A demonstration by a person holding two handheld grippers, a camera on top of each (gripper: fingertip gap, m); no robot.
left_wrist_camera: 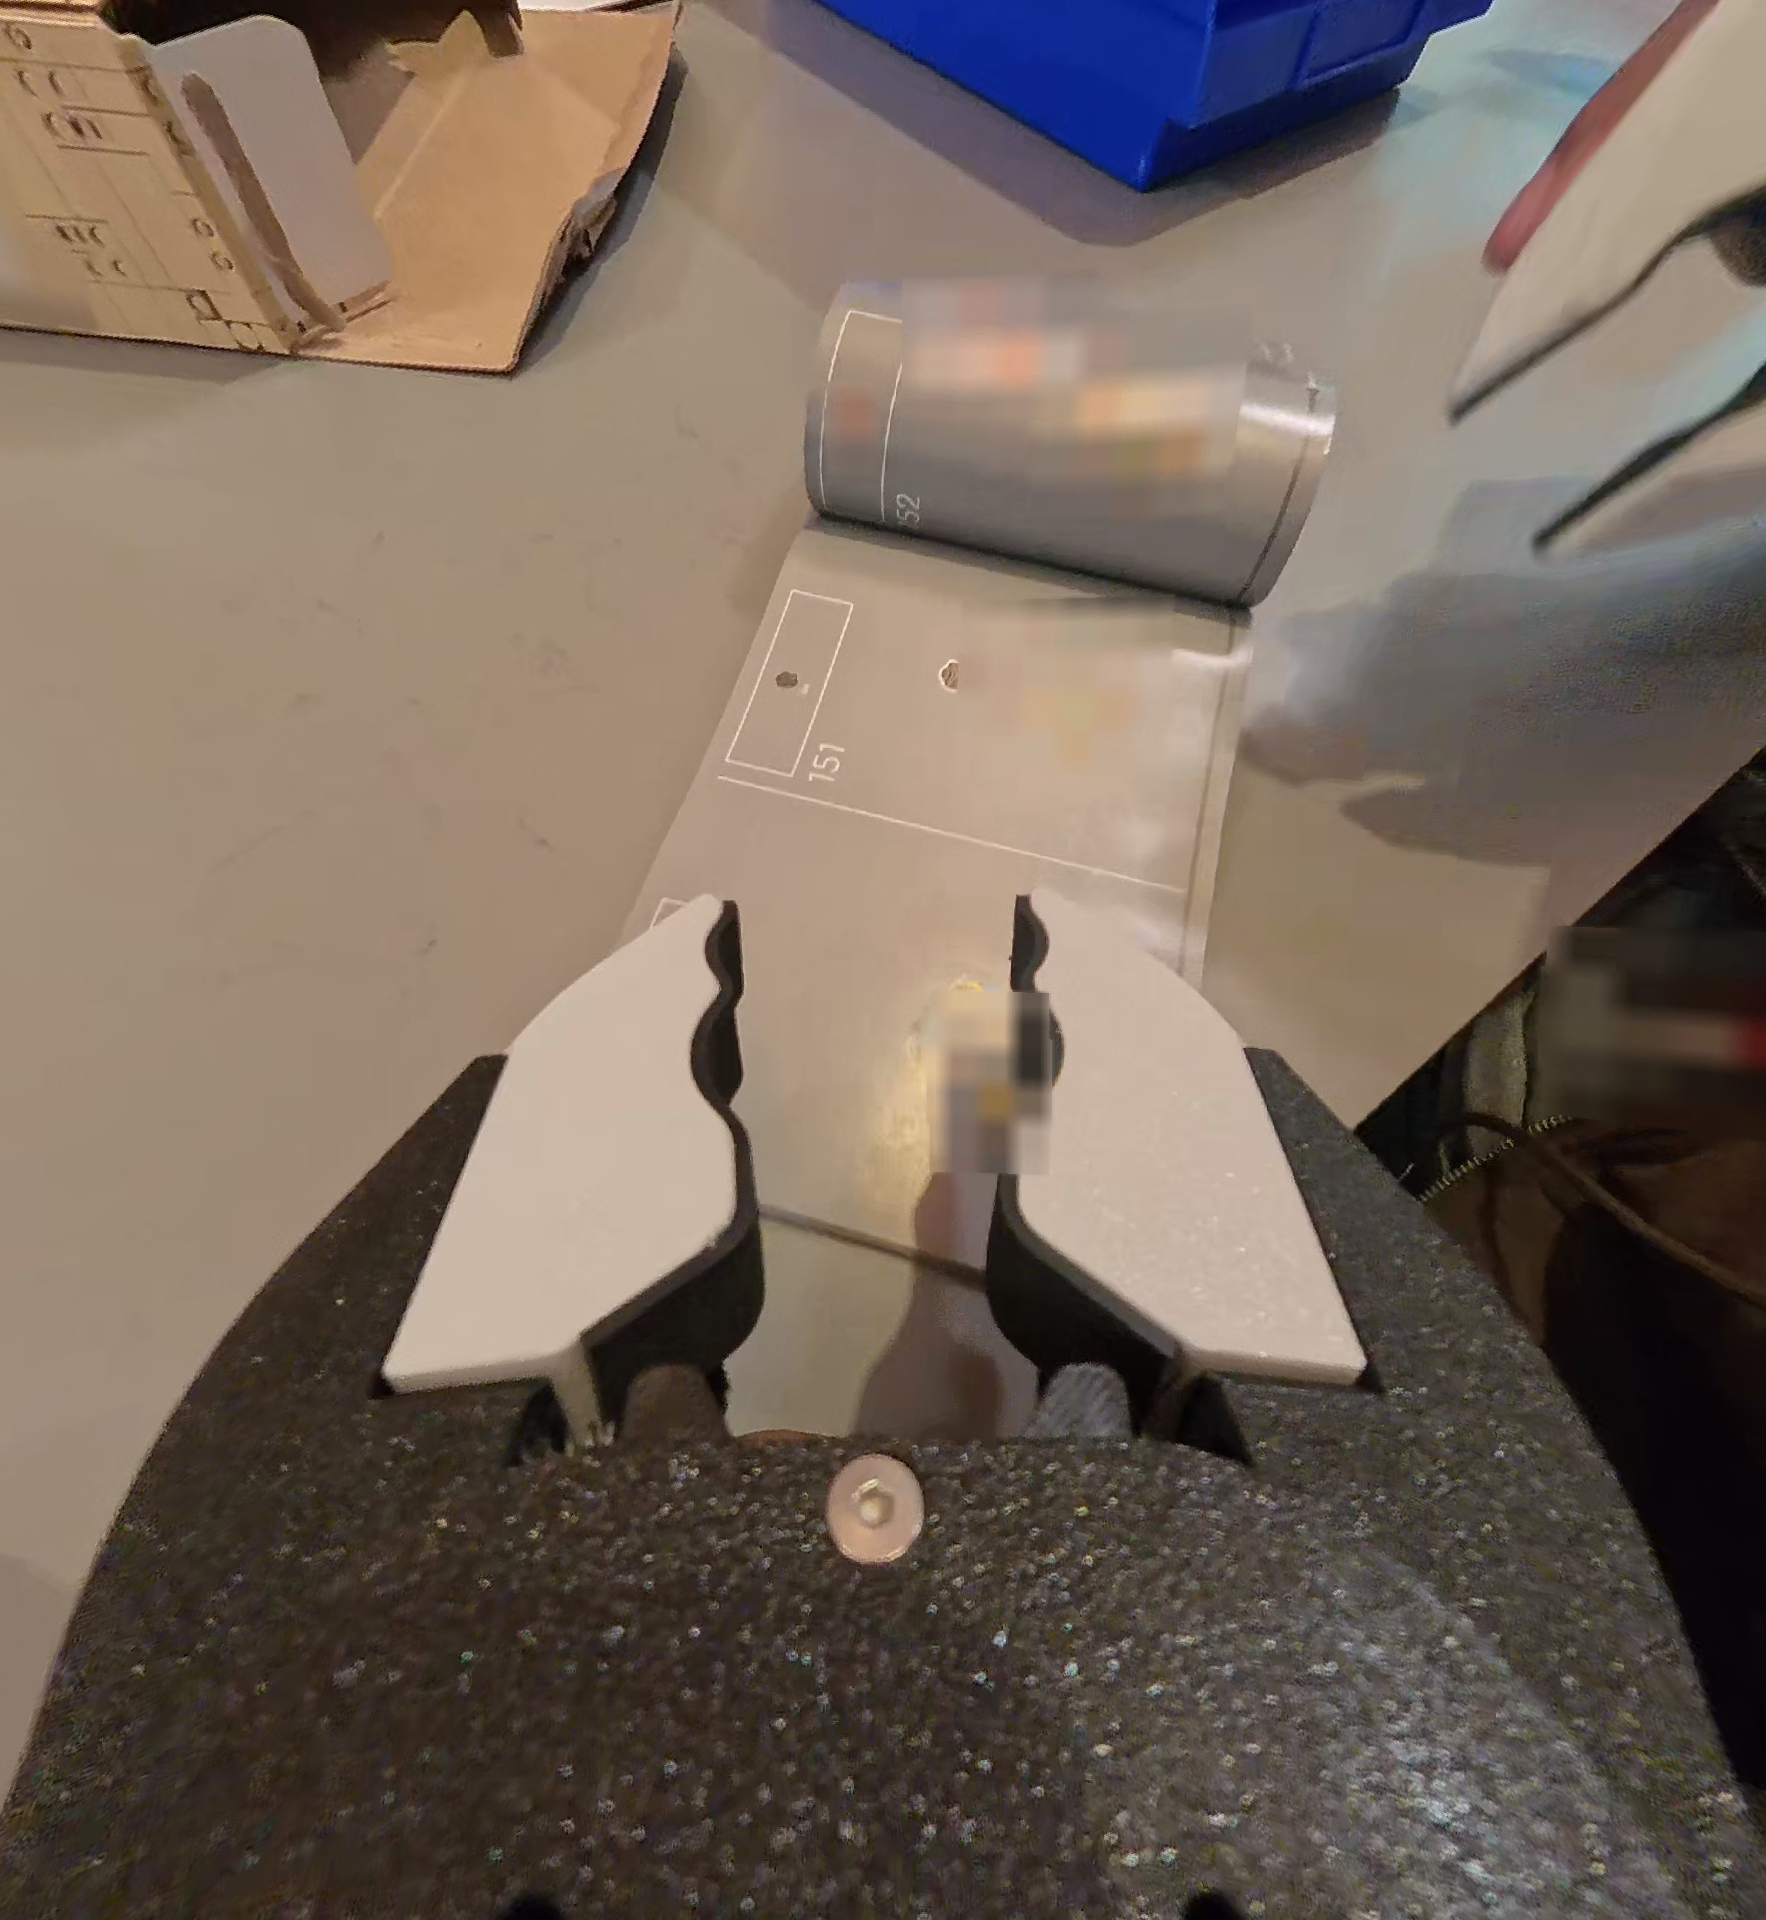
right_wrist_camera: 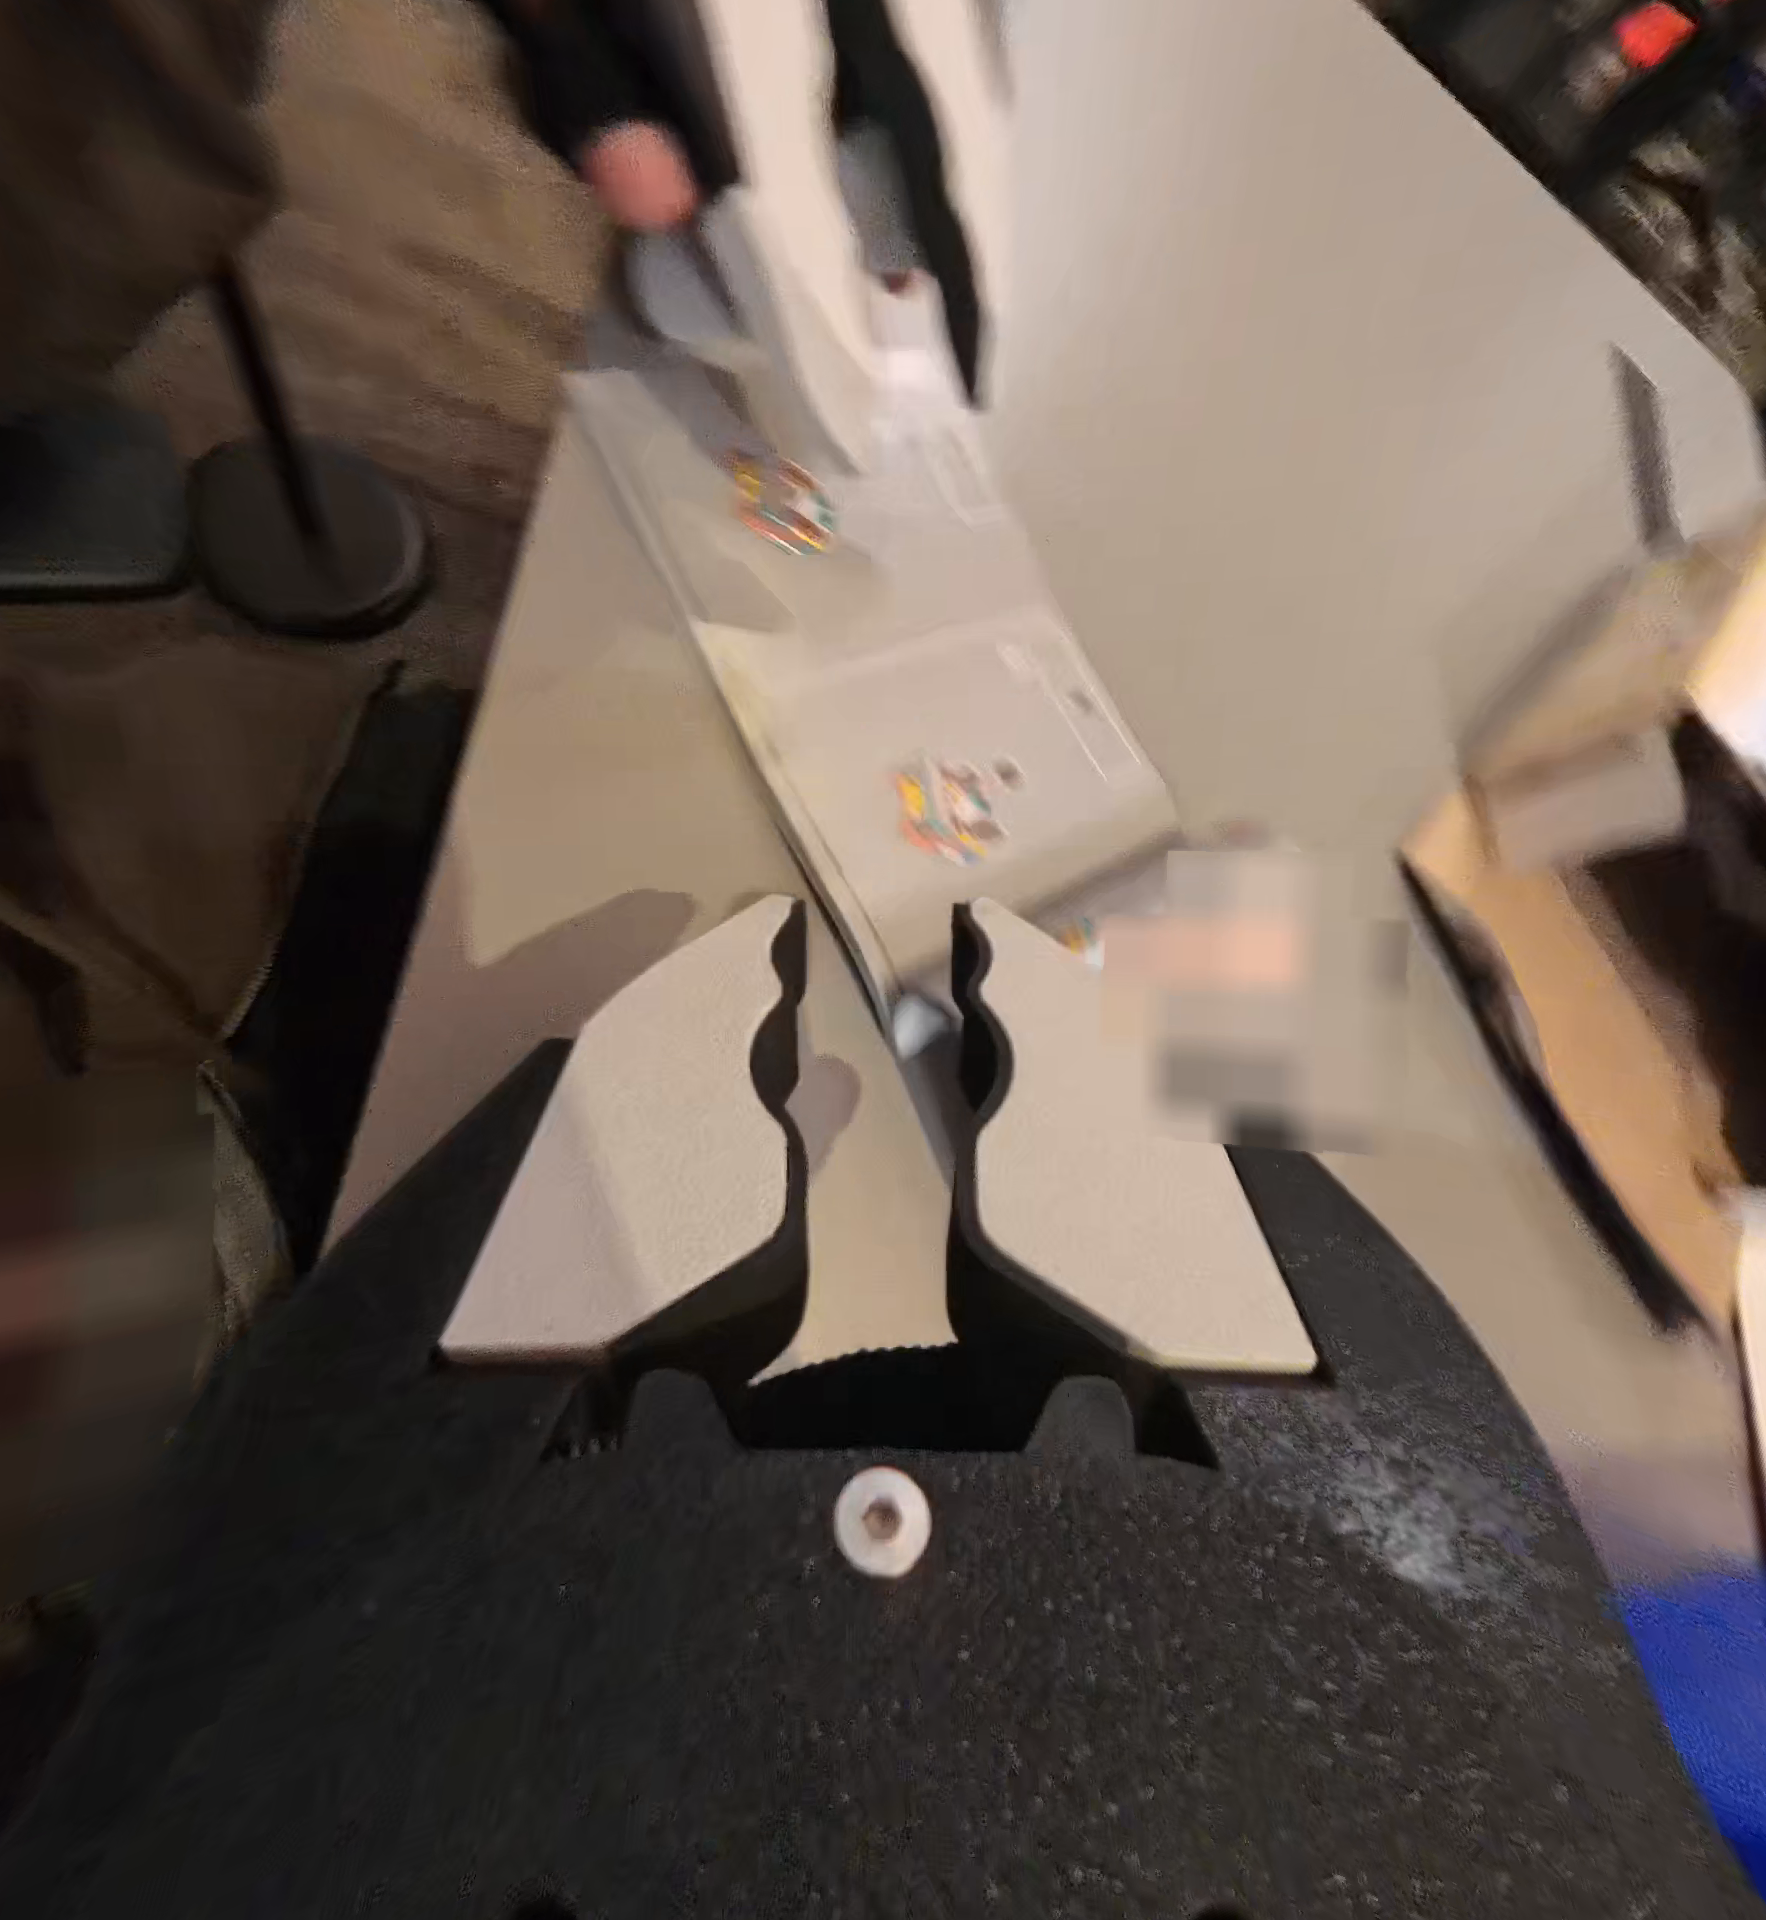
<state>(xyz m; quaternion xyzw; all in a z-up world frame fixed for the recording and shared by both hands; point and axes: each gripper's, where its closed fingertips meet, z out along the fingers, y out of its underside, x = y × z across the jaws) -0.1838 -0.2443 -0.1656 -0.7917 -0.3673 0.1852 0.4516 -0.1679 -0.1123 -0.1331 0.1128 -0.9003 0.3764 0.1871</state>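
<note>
Your left tool point(left_wrist_camera: 874, 935) is hovering spread over the near end of a grey sticker strip point(left_wrist_camera: 972, 748), whose far end is curling into a roll point(left_wrist_camera: 1055, 447) ahead. Bare worktop point(left_wrist_camera: 287, 727) is lying open to its left; the edge is dropping away on its right. Your right tool point(right_wrist_camera: 874, 930) is spreading around the strip's point(right_wrist_camera: 920, 675) near edge, with the picture too blurred to show contact.

My left gripper point(left_wrist_camera: 874, 940) has bare table point(left_wrist_camera: 287, 727) from 9 to 11 o'clock. A curled grey sheet point(left_wrist_camera: 1055, 457) blocks 12; a cardboard box point(left_wrist_camera: 235, 177) stands at 11, a blue bin point(left_wrist_camera: 1149, 73) at 1.
</note>
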